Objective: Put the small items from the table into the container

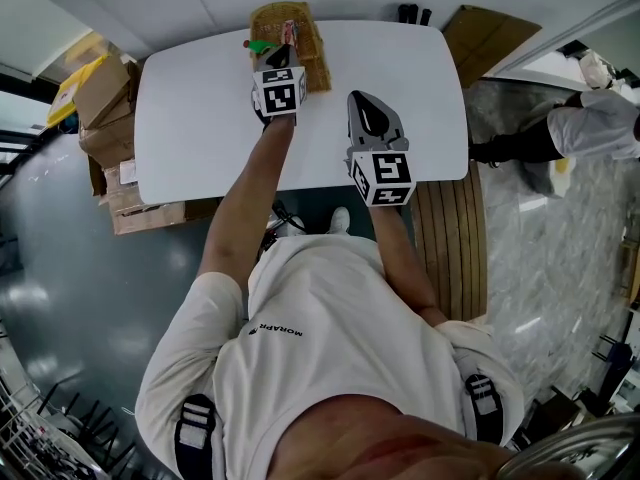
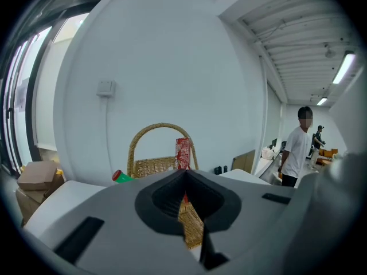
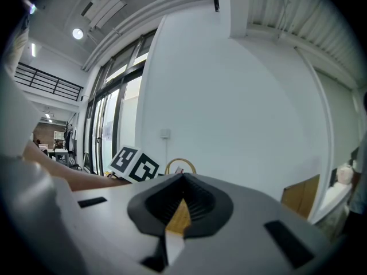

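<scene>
Basket point(image 1: 312, 56) at far edge of table point(image 1: 200, 118) | left gripper point(image 2: 184, 175) jaws together | right gripper point(image 3: 183, 180) jaws together

White round-cornered table point(image 1: 200, 118) seen from above, carrying a single wicker basket point(image 1: 318, 63) with an arched handle, which stands at the far edge, left of the table's middle and well apart from the right end.

Closed left hand-held gripper point(image 1: 285, 38), closed right hand-held gripper point(image 1: 362, 101), arms extended
</scene>
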Motion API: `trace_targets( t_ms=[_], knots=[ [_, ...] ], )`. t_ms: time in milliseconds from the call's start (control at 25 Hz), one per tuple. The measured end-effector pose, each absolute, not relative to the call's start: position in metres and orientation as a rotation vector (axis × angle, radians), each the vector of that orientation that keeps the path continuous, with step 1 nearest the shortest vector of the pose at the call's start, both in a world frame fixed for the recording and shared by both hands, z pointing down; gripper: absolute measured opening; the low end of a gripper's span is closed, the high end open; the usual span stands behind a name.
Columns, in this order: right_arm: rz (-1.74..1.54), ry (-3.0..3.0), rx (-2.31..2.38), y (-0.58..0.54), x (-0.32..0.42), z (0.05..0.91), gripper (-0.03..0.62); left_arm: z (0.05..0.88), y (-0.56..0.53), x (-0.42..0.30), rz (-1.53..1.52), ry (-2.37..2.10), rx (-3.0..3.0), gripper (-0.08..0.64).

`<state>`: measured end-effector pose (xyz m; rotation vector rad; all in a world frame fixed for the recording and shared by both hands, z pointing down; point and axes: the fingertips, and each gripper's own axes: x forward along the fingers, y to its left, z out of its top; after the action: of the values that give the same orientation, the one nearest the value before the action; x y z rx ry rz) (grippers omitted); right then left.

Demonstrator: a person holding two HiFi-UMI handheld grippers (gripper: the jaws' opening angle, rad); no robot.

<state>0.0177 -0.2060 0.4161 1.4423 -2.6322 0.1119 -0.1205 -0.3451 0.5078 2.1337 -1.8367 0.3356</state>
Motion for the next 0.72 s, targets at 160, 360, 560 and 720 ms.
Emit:
trace_targets(
  t_ms=[160, 360, 560, 720],
  knots=[
    [0.124, -2.625, 1.440, -0.207, 0.017, 0.421, 0.005, 0.513, -0.350, -0.118, 0.350, -1.826, 2.133, 0.005],
    [0.127, -2.624, 1.435, -0.208, 0.016, 0.422, 0.005, 0.520, -0.359, -0.117, 0.386, -1.813, 2.129, 0.005],
    [0.123, -2.620, 1.437, -0.212, 0.019, 0.422, 0.005, 0.526, -0.366, -0.119, 0.385, -1.785, 2.119, 0.006],
    [0.136, -2.604, 1.449, -0.210, 0.022, 0.426, 0.005, 0.524, -0.362, -0.122, 0.341, -1.781, 2.111, 0.081]
  ],
)
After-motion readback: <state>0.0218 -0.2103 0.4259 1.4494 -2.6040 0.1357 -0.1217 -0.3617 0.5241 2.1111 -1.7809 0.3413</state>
